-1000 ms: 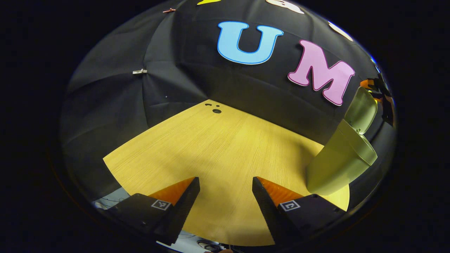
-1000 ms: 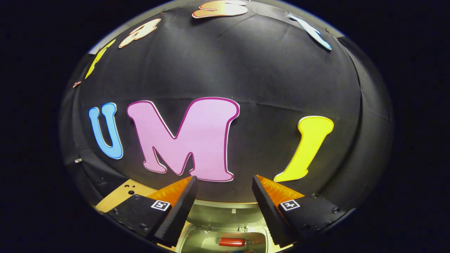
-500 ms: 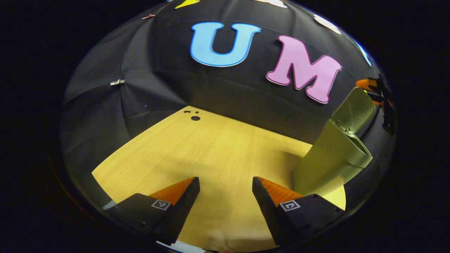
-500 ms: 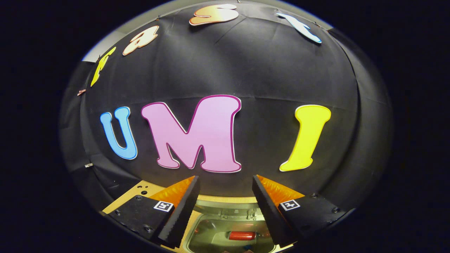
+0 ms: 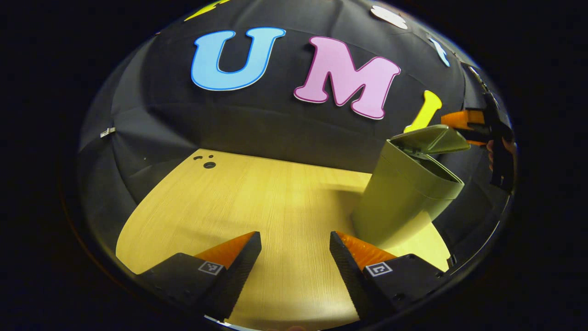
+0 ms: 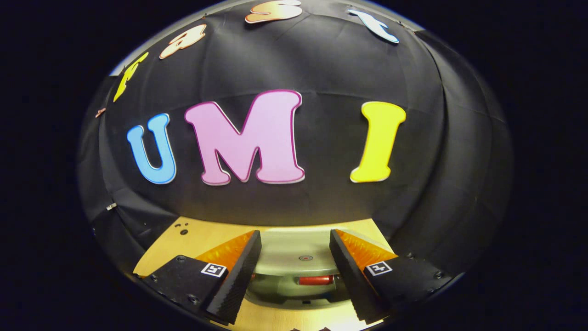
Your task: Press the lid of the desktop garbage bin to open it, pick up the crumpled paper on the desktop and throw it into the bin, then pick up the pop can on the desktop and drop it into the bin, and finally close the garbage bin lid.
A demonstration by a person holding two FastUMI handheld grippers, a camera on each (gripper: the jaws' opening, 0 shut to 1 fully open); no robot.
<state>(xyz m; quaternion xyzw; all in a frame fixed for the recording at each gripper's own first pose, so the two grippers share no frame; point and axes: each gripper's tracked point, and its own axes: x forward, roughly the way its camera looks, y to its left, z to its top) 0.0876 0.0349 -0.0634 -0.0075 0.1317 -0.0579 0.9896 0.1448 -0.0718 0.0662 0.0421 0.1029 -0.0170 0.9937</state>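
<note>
— Garbage bin [image 5: 404, 197]: position relative to left gripper [image 5: 295, 243]?
— Left gripper: fingers spread wide, nothing between them, above bare wooden desktop [image 5: 257, 197]. Bin standing on desktop ahead and to the right, near the right finger [image 5: 356, 257], not touching it. Olive-green, tapered toward the base.

— Lid [image 5: 432, 139]?
— Hinged at the bin's far edge, partly lowered, tilted over the mouth; gap visible between lid and rim on the near side. Not shut.

— Right gripper, as seen from the left gripper view?
— Right gripper [image 5: 459, 120] just beyond the lid's raised edge, at the far right; part of a hand [image 5: 498, 151] behind it. Contact with the lid: cannot tell.

— Same, from the right gripper view?
— Right gripper [image 6: 295, 243]: fingers apart, holding nothing. Lid [image 6: 298, 257] directly ahead between the two fingers, its top face seen nearly edge-on, a small round mark at the centre. Bin [image 6: 294, 289] opening below the lid's edge.

— Contents?
— Pop can [image 6: 315, 280], red, lying on its side inside the bin, seen through the gap under the lid. Crumpled paper: not made out.

— Surroundings?
— Desktop running left of the bin, small dark holes [image 6: 183, 230] near its far left corner. Black cloth wall [image 6: 321, 69] behind.
</note>
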